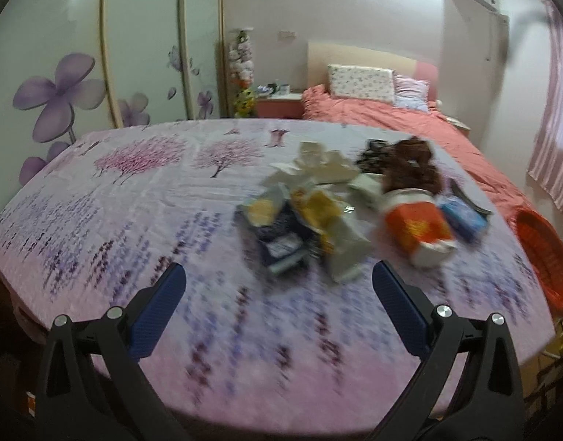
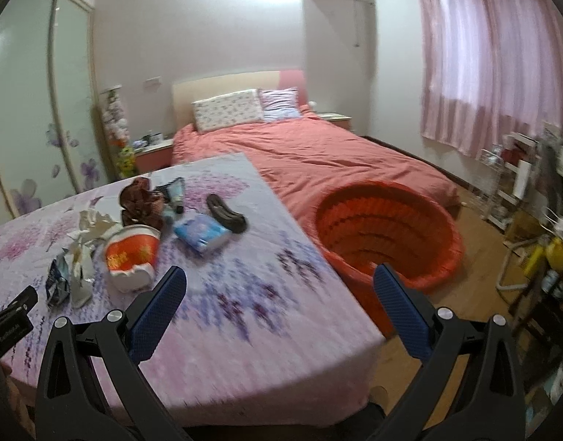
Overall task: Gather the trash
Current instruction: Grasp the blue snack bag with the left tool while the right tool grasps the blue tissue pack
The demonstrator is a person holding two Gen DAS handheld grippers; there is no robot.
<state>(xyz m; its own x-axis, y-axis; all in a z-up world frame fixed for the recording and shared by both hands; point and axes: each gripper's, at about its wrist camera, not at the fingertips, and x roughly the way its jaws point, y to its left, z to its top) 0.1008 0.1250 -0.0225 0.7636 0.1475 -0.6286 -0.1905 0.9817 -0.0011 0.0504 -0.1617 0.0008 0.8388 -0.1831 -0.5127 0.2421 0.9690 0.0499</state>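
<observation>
A table draped in a floral cloth (image 2: pixel 244 312) is seen, with an orange woven basket (image 2: pixel 388 228) standing on the floor just beside its right edge. The trash is heaped on the cloth: a red-and-white cup (image 2: pixel 132 261), a blue tissue pack (image 2: pixel 200 235), crumpled wrappers (image 1: pixel 299 220). The heap lies ahead of the left gripper (image 1: pixel 279 283) and ahead-left of the right gripper (image 2: pixel 279 283); the left is judged nearer. Both sets of jaws are spread wide, with nothing held or touched.
</observation>
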